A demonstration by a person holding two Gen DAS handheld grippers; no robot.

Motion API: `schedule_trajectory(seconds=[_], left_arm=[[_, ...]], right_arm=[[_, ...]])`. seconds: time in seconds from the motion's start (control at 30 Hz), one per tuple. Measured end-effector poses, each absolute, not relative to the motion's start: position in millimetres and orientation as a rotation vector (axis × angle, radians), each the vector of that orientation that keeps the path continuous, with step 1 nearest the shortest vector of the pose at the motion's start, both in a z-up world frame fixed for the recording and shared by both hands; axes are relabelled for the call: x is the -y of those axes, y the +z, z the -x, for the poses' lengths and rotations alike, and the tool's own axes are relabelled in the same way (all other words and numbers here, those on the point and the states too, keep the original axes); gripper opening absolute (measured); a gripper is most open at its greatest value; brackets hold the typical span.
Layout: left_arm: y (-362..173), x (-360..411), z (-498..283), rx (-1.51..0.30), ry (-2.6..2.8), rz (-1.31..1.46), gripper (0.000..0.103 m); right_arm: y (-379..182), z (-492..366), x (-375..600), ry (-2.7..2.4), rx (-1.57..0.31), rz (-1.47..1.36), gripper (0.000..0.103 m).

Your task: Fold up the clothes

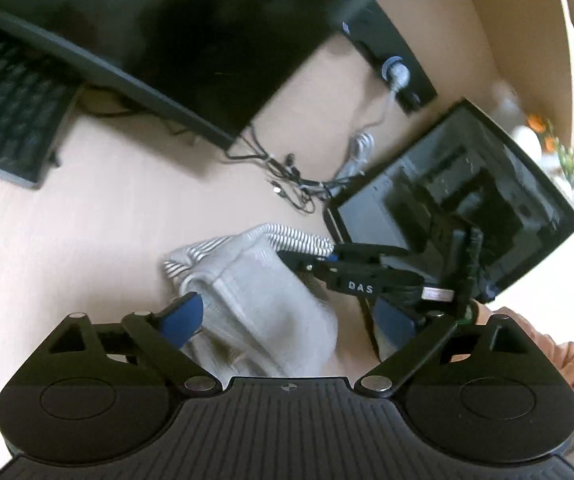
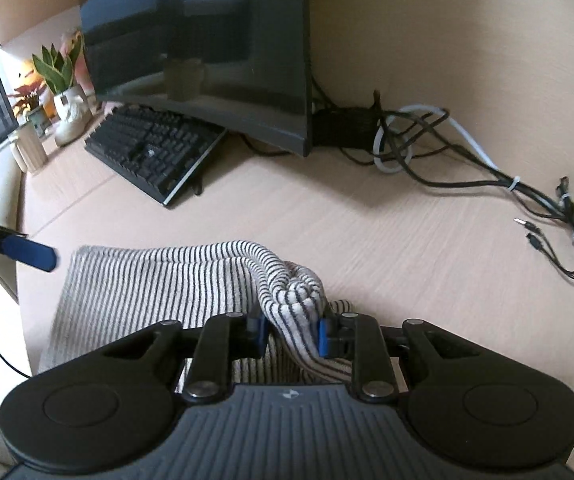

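A striped grey-and-white garment (image 2: 159,280) lies folded on the light wooden desk (image 2: 387,240). My right gripper (image 2: 293,334) is shut on a bunched striped edge of it at the garment's right side, and the cloth hangs through its blue pads. In the left wrist view the same garment (image 1: 255,300) lies below my left gripper (image 1: 287,312), whose blue pads stand wide apart and open, not pressing the cloth. The right gripper (image 1: 307,264) reaches in from the right there, its tips on the striped fold. One left finger (image 2: 27,254) shows at the left edge of the right wrist view.
A dark monitor (image 2: 207,40) and a black keyboard (image 2: 155,152) stand behind the garment. Loose cables (image 2: 467,160) trail to the right. Potted plants (image 2: 67,92) sit at the far left. A second screen (image 1: 459,200) stands close by, and an orange-brown sleeve (image 1: 567,352) shows.
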State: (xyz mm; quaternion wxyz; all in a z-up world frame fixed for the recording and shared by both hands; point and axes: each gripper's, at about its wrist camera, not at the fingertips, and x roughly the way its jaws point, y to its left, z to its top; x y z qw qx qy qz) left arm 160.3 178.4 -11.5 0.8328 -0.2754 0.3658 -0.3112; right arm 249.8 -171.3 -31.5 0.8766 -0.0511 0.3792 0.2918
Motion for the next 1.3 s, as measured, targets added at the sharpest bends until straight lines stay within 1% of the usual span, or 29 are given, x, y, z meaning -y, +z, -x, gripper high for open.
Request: schedule_trajectory(seconds=[0.1, 0.27, 0.4, 0.5, 0.63, 0.67, 0.77, 0.8, 0.87, 0.93, 1.0, 1.13, 1.23, 1.3], left_arm=[[-11, -173, -161, -0.758, -0.696, 0.556, 0.097], [-16, -148, -150, -0.754, -0.764, 0.371, 0.099], [-27, -124, -140, -0.722, -0.831, 0.214, 0.102], [-35, -112, -146, -0.672, -0.865, 0.223, 0.102], [-34, -98, -160, -0.675, -0.892, 0.286, 0.102], [-31, -93, -158, -0.690, -0.894, 0.255, 0.100], [-28, -84, -143, -0.721, -0.906, 0.195, 0.077], [-28, -86, -139, -0.743, -0.912, 0.214, 0.073], [-31, -91, -132, -0.778, -0.917, 0.255, 0.066], [-35, -97, -126, -0.807, -0.900, 0.285, 0.065], [-42, -100, -122, -0.843, -0.858, 0.297, 0.061], [-58, -113, -118, -0.936, -0.734, 0.288, 0.061], [-47, -134, -111, -0.904, -0.686, 0.311, 0.063], [-31, -149, -109, -0.838, -0.664, 0.360, 0.073]], right_arm=[[-14, -224, 185, 0.606, -0.746, 0.069, 0.020], [18, -170, 214, 0.636, -0.665, 0.038, 0.020], [18, -141, 236, 0.611, -0.688, 0.080, 0.020], [13, -129, 245, 0.589, -0.717, 0.092, 0.020], [17, -130, 239, 0.585, -0.711, 0.125, 0.020], [19, -132, 237, 0.588, -0.704, 0.144, 0.020], [22, -146, 226, 0.598, -0.679, 0.194, 0.020], [22, -155, 221, 0.599, -0.675, 0.203, 0.020], [17, -177, 209, 0.606, -0.671, 0.210, 0.020], [6, -203, 192, 0.615, -0.685, 0.211, 0.020], [-7, -225, 174, 0.618, -0.709, 0.209, 0.021], [-33, -260, 141, 0.666, -0.751, 0.228, 0.021], [-43, -272, 126, 0.719, -0.781, 0.261, 0.022], [-47, -274, 121, 0.726, -0.791, 0.267, 0.022]])
